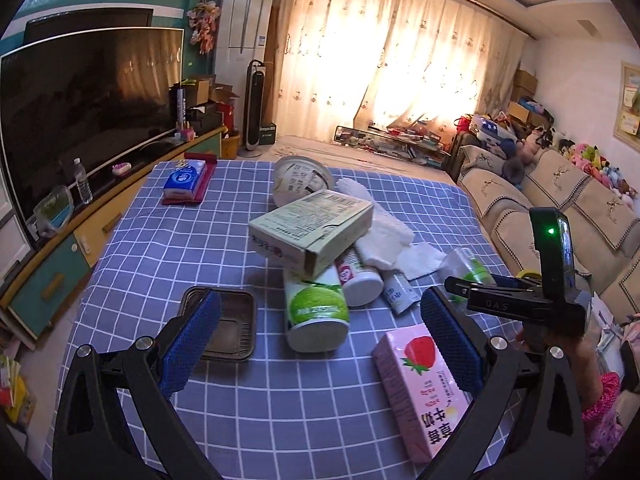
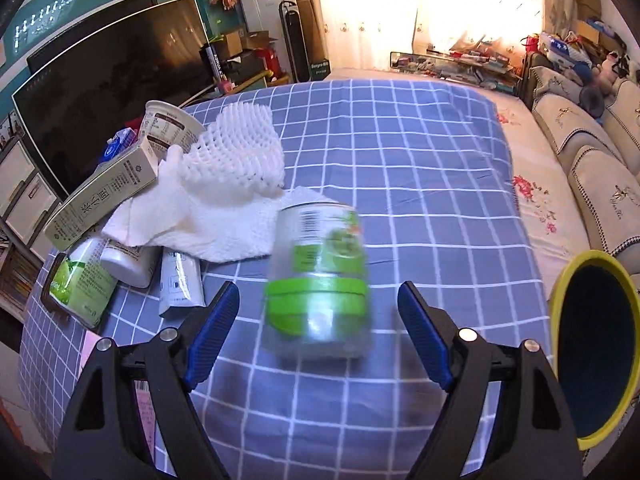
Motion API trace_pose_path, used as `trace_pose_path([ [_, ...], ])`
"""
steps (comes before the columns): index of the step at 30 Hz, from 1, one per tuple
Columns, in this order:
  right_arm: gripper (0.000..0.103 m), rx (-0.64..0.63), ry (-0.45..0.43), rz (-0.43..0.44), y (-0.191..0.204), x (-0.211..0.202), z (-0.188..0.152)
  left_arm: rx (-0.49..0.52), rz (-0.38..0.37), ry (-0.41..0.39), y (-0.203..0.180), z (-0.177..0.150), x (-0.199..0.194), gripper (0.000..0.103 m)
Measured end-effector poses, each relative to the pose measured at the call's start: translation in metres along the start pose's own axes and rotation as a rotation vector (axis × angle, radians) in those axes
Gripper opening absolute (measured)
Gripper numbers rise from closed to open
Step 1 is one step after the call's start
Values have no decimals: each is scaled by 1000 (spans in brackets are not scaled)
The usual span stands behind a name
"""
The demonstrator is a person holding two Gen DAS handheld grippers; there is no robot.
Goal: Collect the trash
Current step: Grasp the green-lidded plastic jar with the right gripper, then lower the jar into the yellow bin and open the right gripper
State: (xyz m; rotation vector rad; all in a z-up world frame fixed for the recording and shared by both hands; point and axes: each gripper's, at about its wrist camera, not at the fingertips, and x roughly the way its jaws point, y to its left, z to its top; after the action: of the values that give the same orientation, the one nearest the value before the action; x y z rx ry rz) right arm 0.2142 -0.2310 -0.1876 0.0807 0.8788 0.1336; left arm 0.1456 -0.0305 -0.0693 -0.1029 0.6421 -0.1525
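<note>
Trash is heaped on the blue checked tablecloth (image 1: 280,400): a beige carton (image 1: 316,228) on top, a green-label cup (image 1: 316,308) on its side, a white bottle (image 1: 360,280) and a white foam net (image 1: 380,220). A pink strawberry milk carton (image 1: 424,384) lies beside the right finger of my open left gripper (image 1: 320,312). My right gripper (image 2: 318,300) is open too. A blurred clear jar with a green lid (image 2: 320,276) lies between its fingertips, with a gap on both sides. In the right wrist view the heap shows at left, with the foam net (image 2: 240,152) over a paper towel (image 2: 208,228).
A yellow-rimmed bin (image 2: 596,356) stands off the table's right edge. A dark tray (image 1: 228,324) and a blue tissue pack (image 1: 186,180) lie on the cloth at left. A television (image 1: 88,104) stands left of the table and a sofa (image 1: 560,200) right.
</note>
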Motion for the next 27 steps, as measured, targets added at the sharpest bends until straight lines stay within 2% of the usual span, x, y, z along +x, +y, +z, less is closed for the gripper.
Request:
trace_pose_path([
  [1,73,-5,3,-9,2,2,1,-3,3,-1,3,-1,1,98],
  [3,50,-11,23,-21,3,5,1,-8,2,2,6,-3,3,98],
  [4,48,-13,31,-35,3,7,0,-9,1,4,7,-3,3,98],
  [9,48,-3,18,-22,3,0,-2,-12,-4,8,7,-6,7,98],
  [16,48,38,-67,5,-12,-43,-5,2,-2,-1,2,-8,2,98],
  [19,48,87,-107,-22,-34,-63,-7,13,-4,-2,-3,-9,-1,98],
  [22,48,159,-132,-86,-71,-79,-13,27,-10,-1,-11,-11,-3,98],
  [27,48,302,-111,-229,-148,-87,-32,53,-26,9,-24,-12,-1,98],
])
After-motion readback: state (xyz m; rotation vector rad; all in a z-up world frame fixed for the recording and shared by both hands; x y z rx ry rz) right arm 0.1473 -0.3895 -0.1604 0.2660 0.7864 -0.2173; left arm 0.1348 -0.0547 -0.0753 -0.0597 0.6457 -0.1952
